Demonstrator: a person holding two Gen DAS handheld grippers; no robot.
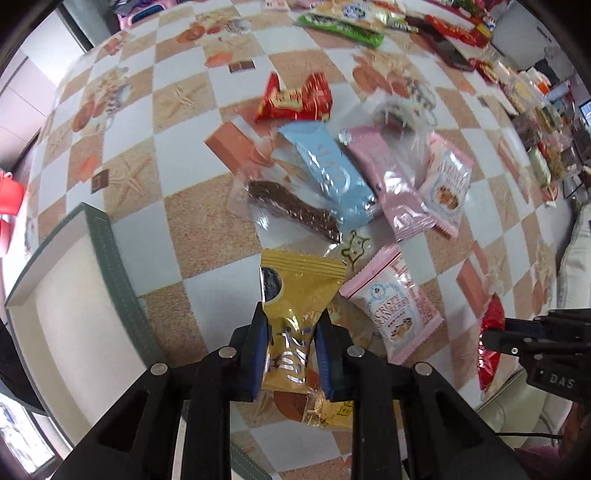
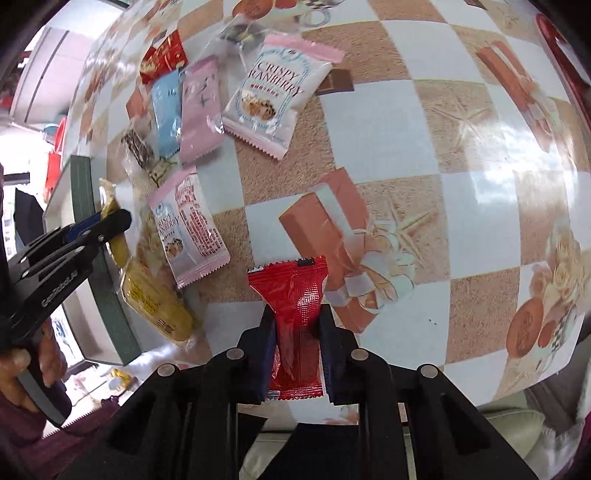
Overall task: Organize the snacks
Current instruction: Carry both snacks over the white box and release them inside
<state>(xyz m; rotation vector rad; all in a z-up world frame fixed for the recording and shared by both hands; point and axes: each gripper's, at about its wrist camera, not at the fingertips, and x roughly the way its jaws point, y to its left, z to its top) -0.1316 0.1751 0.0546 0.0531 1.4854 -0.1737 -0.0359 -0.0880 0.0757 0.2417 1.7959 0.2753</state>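
My left gripper (image 1: 291,325) is shut on a gold snack packet (image 1: 295,295), held above the checkered table (image 1: 207,225). It also shows at the left of the right wrist view (image 2: 107,223). My right gripper (image 2: 297,325) is shut on a red snack packet (image 2: 295,295), also seen at the right of the left wrist view (image 1: 489,332). A loose pile lies ahead: blue packet (image 1: 332,177), pink packet (image 1: 388,181), chocolate bar in clear wrap (image 1: 291,210), red packet (image 1: 295,99), two cranberry packets (image 1: 391,317) (image 1: 447,181). A green-edged box (image 1: 103,258) sits at the left.
More snack packets (image 1: 343,26) and a dark phone (image 1: 450,55) lie along the far table edge. A yellow packet (image 2: 155,299) lies near the box edge (image 2: 110,295). A red object (image 1: 11,195) stands beyond the table at left. A sofa cushion (image 2: 509,417) is below the table's near edge.
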